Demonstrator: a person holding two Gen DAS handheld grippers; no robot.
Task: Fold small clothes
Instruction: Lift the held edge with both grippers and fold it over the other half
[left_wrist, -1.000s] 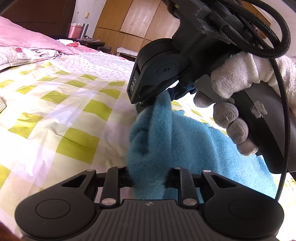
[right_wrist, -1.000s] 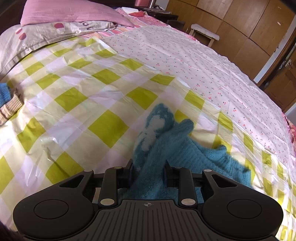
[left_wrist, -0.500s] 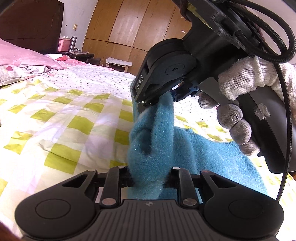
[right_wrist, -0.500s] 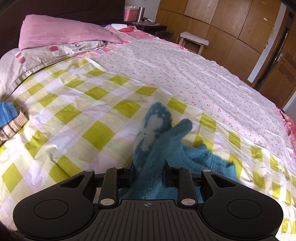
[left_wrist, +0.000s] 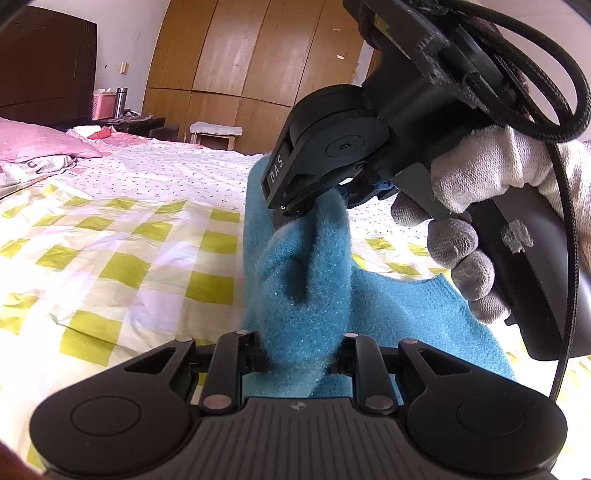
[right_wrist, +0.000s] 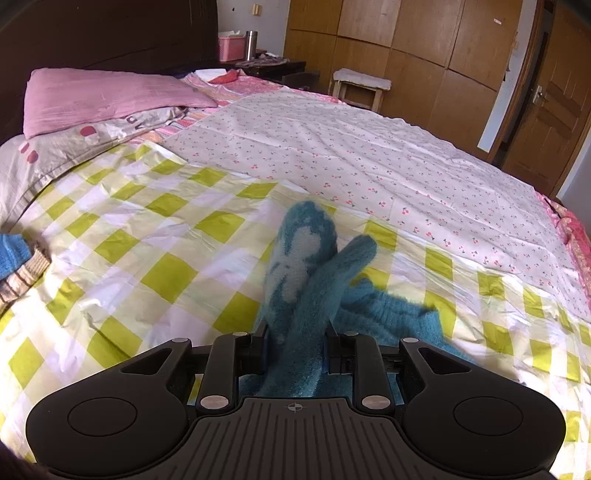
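Observation:
A fuzzy blue sock (left_wrist: 303, 295) is held up above the checked bed sheet (left_wrist: 122, 266). My left gripper (left_wrist: 297, 360) is shut on its near end. My right gripper (left_wrist: 295, 210), held by a white-gloved hand, is shut on the sock's upper part just ahead of the left one. In the right wrist view the right gripper (right_wrist: 295, 356) pinches the blue sock (right_wrist: 314, 291), whose toe with a pale patch sticks up past the fingers. The rest of the sock trails down to the right onto the sheet.
A yellow-green checked sheet (right_wrist: 155, 258) and a cherry-print cover (right_wrist: 369, 158) lie over the bed. Pink pillows (right_wrist: 99, 96) lie at the far left. Folded clothes (right_wrist: 18, 266) sit at the left edge. Wooden wardrobes (right_wrist: 424, 44) and a stool (right_wrist: 360, 83) stand beyond the bed.
Both grippers have risen with the sock, lifting it higher off the sheet. The views have tilted up, showing more of the room. Both grips are unchanged.

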